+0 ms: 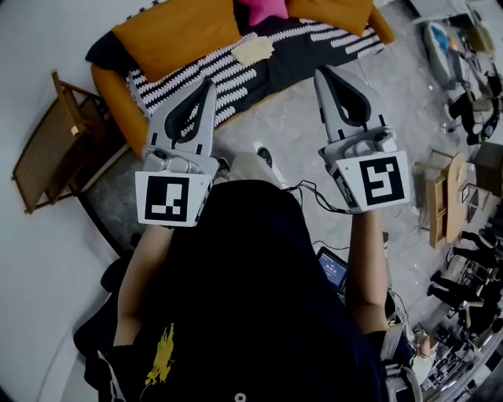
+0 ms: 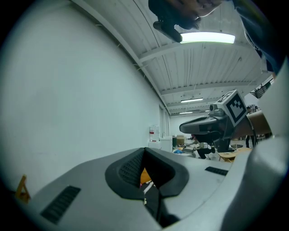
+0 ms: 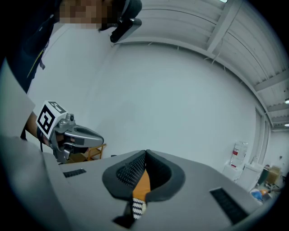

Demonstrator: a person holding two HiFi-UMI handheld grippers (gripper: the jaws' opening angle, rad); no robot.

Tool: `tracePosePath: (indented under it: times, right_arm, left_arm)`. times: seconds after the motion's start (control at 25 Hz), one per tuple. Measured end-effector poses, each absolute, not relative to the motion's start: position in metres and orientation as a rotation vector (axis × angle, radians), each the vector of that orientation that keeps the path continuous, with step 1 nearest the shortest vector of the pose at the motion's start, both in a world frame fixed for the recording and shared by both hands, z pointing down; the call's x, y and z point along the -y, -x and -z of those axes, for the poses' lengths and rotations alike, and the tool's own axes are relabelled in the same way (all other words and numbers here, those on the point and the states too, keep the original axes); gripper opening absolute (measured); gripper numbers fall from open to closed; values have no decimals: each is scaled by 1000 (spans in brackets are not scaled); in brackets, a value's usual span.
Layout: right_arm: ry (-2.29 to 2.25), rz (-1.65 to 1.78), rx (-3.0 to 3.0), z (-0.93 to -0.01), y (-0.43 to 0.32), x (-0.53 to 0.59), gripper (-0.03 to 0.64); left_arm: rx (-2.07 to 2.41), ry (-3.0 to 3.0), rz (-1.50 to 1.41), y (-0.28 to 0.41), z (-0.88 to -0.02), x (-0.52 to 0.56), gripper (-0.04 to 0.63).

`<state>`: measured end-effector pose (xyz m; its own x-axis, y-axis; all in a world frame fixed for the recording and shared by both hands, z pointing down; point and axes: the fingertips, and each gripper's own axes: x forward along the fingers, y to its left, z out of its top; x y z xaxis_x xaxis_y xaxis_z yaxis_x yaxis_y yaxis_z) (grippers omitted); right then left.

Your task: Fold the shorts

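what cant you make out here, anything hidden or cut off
- Pale cloth on the sofa: head view, too small and crumpled to tell whether it is the shorts.
- Pink thing: head view, cut off by the top edge.
- Sofa in both gripper views: the shut left gripper and right gripper hide all but a sliver seen behind their jaws.

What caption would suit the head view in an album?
Person facing an orange sofa with a pale garment on it, left gripper and right gripper shut and empty.
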<state>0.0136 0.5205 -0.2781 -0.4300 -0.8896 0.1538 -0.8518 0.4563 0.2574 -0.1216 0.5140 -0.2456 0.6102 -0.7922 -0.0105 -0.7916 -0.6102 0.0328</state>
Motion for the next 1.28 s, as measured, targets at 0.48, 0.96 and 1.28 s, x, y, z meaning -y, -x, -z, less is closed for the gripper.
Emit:
tracePosePath:
  times: [0.48, 0.96, 1.28]
  right_arm:
    - [-1417, 239, 2474, 277, 4, -527, 14]
    - [-1442, 191, 2443, 275, -5, -531, 14]
    - [-1378, 242, 2436, 271, -1, -539, 14]
  left_arm:
    - [1382, -2790, 44, 128, 246, -519, 12]
    - [1382, -2804, 48, 121, 255, -521, 12]
    - [1378, -2784, 37, 126, 246, -529, 12]
